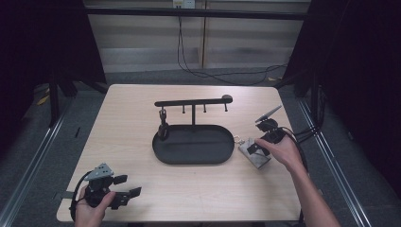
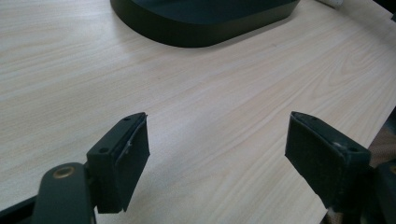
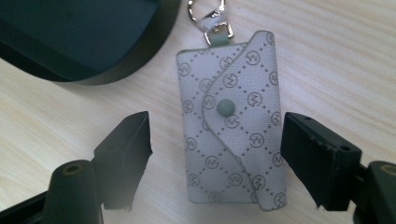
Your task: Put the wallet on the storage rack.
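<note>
Spanning most of high view, pale wooden table (image 1: pixel 142 142). At centre, black oval tray (image 1: pixel 194 144) with hook rail (image 1: pixel 194 101). Left gripper (image 2: pixel 217 149) released, over bare wood near front edge. Right gripper (image 3: pixel 215 154) spread astride patterned key pouch (image 3: pixel 231 121) flat beside tray; right pad possibly touching pouch edge, left pad apart.
</note>
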Available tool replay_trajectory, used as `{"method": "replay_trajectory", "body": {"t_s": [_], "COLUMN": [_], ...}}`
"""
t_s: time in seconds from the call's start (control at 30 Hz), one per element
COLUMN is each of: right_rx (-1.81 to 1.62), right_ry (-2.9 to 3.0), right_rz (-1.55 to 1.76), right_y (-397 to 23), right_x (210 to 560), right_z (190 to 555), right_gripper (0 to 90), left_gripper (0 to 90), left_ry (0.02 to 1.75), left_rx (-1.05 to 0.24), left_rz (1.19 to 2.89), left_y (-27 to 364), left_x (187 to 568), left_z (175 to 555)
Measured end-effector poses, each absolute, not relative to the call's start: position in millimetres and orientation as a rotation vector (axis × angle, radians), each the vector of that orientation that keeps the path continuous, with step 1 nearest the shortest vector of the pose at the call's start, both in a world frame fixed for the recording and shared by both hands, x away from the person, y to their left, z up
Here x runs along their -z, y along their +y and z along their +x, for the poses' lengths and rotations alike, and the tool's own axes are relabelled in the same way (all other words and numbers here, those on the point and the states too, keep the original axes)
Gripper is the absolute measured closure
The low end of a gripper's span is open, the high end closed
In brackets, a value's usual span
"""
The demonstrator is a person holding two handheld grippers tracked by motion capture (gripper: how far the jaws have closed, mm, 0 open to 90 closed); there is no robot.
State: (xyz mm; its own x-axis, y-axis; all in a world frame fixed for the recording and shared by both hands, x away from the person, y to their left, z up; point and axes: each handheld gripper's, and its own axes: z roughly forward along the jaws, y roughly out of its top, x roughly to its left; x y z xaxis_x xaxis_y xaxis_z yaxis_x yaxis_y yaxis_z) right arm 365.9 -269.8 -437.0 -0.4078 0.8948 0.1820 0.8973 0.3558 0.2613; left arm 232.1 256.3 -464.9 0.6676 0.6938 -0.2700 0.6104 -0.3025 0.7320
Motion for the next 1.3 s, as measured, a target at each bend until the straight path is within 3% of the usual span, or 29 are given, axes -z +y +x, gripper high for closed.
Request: {"method": "replay_trajectory", "body": {"t_s": [0.33,1.3], "right_rx": [0.332,0.137], "right_ry": [-2.658,-2.699], "right_rz": [-1.669,-1.673], "right_y": [-260.5,-241.0], "right_x": [453.4,475.0], "right_z": [377.1,386.5], "right_gripper": [21.2,27.3], "left_gripper": [21.7,21.7], "left_ry": [1.006,0.993], "left_rx": [-0.104,-0.069], "left_rz": [2.020,2.063], "left_y": [255.8,252.0], "left_x": [466.0,468.6], "left_z": [233.0,235.2]}}
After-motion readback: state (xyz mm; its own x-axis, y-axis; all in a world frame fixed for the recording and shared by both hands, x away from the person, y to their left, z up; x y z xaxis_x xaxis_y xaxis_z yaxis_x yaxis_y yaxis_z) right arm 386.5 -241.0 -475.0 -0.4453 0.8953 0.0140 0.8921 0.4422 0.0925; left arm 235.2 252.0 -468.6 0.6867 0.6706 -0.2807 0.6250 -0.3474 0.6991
